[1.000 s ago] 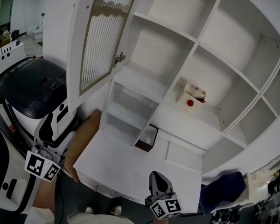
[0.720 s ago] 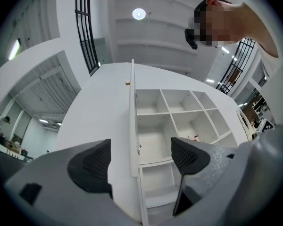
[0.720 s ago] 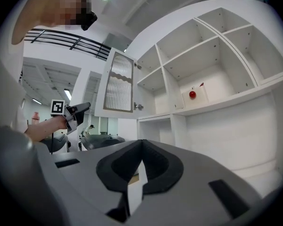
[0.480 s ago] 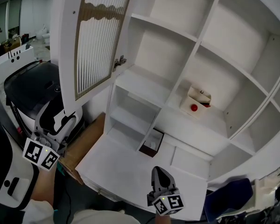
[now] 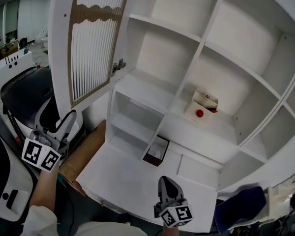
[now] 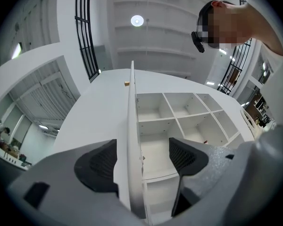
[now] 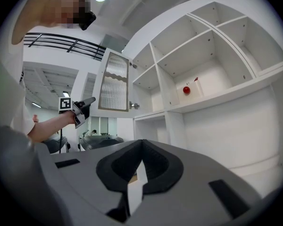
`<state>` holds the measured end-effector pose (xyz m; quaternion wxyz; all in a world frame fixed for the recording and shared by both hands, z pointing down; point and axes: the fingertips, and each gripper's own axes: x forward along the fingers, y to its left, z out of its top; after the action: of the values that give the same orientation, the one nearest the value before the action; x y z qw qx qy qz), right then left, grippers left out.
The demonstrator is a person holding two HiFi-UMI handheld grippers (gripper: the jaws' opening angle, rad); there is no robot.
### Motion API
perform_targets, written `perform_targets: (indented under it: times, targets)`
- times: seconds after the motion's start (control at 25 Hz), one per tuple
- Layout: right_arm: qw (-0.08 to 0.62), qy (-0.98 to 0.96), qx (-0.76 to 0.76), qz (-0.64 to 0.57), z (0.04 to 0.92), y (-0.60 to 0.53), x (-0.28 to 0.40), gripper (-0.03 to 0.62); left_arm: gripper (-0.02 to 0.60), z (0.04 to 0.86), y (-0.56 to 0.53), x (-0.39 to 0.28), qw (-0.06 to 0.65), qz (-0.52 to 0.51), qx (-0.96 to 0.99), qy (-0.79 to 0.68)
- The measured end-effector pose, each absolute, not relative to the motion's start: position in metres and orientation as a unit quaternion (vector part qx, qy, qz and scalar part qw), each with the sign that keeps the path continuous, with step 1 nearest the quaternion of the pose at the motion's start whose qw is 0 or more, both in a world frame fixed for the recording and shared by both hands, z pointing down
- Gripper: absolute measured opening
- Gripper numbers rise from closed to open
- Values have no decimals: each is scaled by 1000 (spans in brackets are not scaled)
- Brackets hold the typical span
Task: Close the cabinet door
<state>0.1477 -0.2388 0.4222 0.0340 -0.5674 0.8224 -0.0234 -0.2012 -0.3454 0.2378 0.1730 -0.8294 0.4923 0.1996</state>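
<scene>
Left hand-held gripper (image 5: 67, 123), wide jaws just closing slightly, has the open cabinet door (image 5: 91, 43) with its upright free edge between them, unpressed, while the shut right hand-held gripper (image 5: 168, 191) hangs farther off.

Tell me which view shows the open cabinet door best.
The head view: the cabinet door stands large, swung open, its ribbed panel facing the camera. The left gripper view sees it edge-on, a thin strip; the right gripper view shows it small and distant.
</scene>
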Motion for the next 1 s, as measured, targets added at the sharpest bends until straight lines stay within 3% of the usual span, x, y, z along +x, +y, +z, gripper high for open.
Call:
perform_targets:
  times: [0.2,0.4,1.0]
  targets:
    - [34,821,-570,-24,423,-237,151,-3,333,236,-351,-196,177,198,-831,489]
    - [34,817,-575,-29,426,-237,155,-3,249,237,-355,-196,178,201,-830,490]
    - [31,815,-578,-32,430,-233,160,-3,140,237,-358,-204,174,213,-824,495]
